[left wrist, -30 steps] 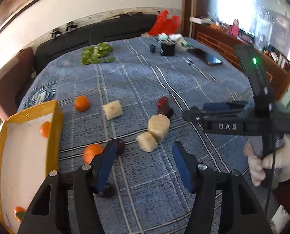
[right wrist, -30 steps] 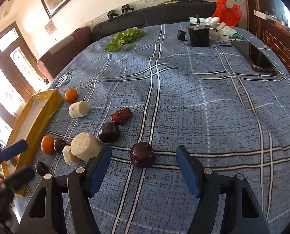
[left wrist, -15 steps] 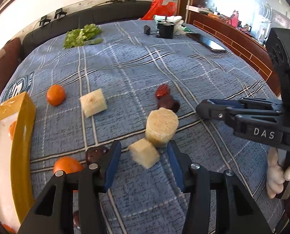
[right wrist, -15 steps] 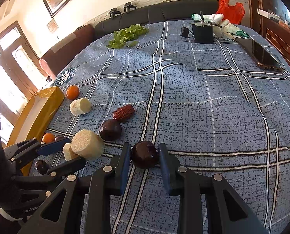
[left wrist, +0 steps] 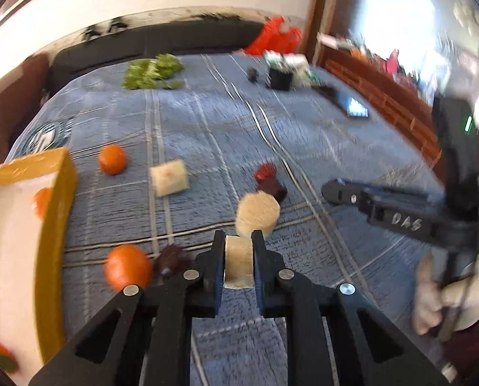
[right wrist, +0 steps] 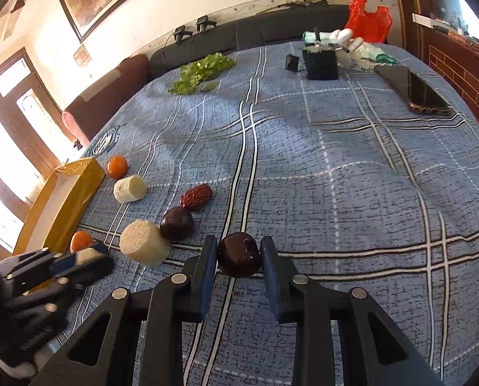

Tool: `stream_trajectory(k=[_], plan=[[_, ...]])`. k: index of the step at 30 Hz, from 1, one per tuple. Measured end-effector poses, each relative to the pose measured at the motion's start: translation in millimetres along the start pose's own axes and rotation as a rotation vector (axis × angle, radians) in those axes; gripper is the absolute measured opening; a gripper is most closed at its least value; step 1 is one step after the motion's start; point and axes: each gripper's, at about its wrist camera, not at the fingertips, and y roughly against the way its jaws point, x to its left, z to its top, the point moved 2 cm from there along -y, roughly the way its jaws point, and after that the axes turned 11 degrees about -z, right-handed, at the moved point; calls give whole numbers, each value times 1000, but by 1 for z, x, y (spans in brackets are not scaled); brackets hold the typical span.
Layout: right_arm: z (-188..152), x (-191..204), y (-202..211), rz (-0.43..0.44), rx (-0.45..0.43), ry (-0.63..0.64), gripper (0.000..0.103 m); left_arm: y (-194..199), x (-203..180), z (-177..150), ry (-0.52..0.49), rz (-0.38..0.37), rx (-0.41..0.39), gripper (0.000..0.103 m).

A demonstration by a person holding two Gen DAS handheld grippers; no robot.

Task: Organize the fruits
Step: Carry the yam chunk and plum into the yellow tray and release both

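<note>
Grip is set on two pieces at once: my left gripper is closed on the pale chunk, my right gripper on the dark fruit (both just above the cloth), ready for carrying to the box at left.

Left gripper clamped on pale cut chunk, both fingers touching its sides. Round pale piece just beyond. Orange and dark fruit to the left, near yellow box. Right gripper at right over blue plaid cloth. Frame motion-blurred.
</note>
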Motion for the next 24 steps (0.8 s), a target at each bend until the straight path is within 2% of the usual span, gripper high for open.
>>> stream_trajectory(k=[5,7,10,14,19,22,24], plan=[[1,-2,5,-10,-23,-9,30,58,37,-8,179,-57,-109,15],[3,2,13,5,-33,-9,30,85,54,-14,215,-24,-144,15],[5,19,30,103,-34,-3,30,124,81,-23,249,64,-193,15],[8,73,47,289,8,53,31,160,122,-32,293,189,-217,15],[5,160,47,538,125,112,31,175,175,-42,366,282,-194,15],[-1,209,35,595,187,150,31,170,203,-50,403,305,-172,15],[-6,238,27,586,206,192,31,166,219,-55,432,309,-159,15]])
